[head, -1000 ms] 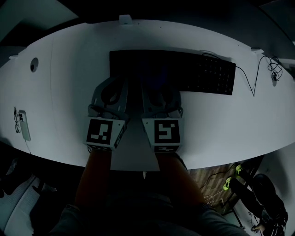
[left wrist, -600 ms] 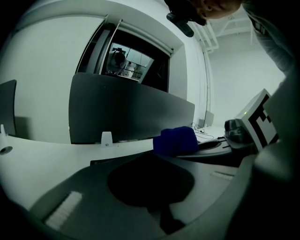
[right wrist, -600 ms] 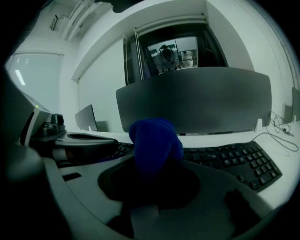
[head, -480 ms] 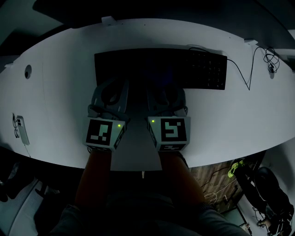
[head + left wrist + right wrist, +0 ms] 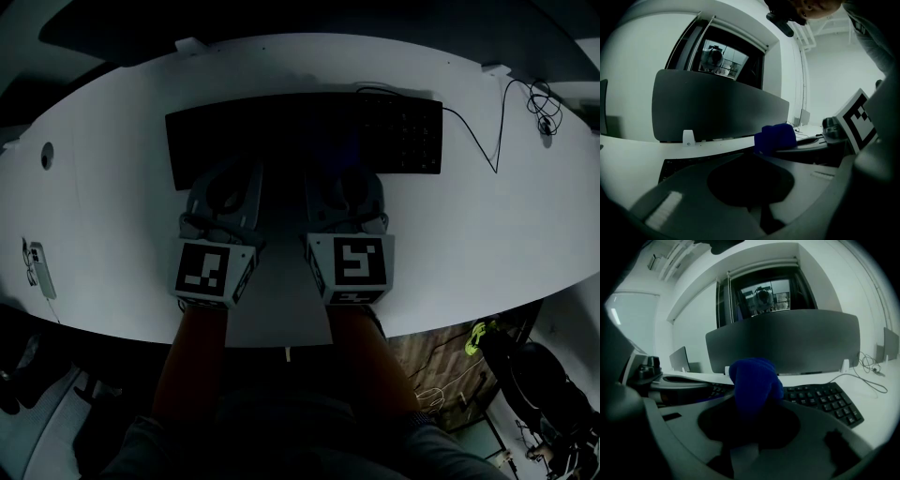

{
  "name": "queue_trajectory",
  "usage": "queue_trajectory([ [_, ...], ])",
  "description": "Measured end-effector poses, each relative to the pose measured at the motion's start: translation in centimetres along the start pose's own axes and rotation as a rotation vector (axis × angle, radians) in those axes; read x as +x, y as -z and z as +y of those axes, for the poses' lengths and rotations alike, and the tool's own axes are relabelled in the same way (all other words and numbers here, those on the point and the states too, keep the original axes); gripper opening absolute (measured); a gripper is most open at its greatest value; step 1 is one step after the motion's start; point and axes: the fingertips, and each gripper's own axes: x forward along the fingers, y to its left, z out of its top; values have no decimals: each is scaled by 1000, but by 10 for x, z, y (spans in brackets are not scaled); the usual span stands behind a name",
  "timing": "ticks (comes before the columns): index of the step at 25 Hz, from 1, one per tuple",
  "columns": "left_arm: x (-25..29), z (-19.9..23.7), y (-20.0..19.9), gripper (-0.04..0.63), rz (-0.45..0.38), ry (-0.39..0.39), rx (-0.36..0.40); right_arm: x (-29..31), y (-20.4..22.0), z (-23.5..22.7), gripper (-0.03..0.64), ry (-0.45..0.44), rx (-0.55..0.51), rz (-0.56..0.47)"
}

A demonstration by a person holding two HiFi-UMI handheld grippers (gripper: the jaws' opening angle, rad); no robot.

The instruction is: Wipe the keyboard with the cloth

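Note:
A black keyboard (image 5: 300,131) lies across the far half of the white desk (image 5: 469,244). Both grippers hover side by side at its front edge. My right gripper (image 5: 343,180) is shut on a bunched blue cloth (image 5: 754,380), which sticks up past the jaw tips over the keys (image 5: 825,397). My left gripper (image 5: 231,180) has its jaws together with nothing between them. In the left gripper view the cloth (image 5: 774,137) shows to the right, beyond the left gripper (image 5: 749,157). The head view is too dark to show the cloth.
A dark partition panel (image 5: 787,341) stands behind the desk. The keyboard's cable (image 5: 497,127) runs to a coiled bundle (image 5: 542,98) at the far right. A white device (image 5: 37,272) lies near the left edge and a round hole (image 5: 47,155) sits at the far left.
The head view has swung, so the keyboard and desk sit further left in the frame. Both grippers keep their places at the keyboard's front edge; the right one has edged slightly right.

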Motion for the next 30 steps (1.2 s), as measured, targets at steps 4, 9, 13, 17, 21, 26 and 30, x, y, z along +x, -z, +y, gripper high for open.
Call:
queue_trajectory([
  [4, 9, -14, -1, 5, 4, 10, 1, -6, 1, -18, 129, 12, 1, -5],
  [9, 22, -32, -2, 5, 13, 27, 4, -14, 1, -39, 129, 30, 12, -13],
  [13, 33, -45, -3, 5, 13, 35, 3, -21, 3, -61, 129, 53, 14, -13],
  [17, 44, -62, -3, 5, 19, 57, 9, -27, 3, -80, 129, 63, 18, -19],
  [21, 54, -77, -7, 5, 19, 59, 9, -31, 4, -95, 129, 68, 33, -21],
  [26, 64, -91, -11, 5, 15, 71, 10, -39, 3, -120, 129, 91, 34, -20],
  [30, 72, -105, -12, 5, 19, 73, 10, -44, 5, -133, 129, 92, 42, -27],
])
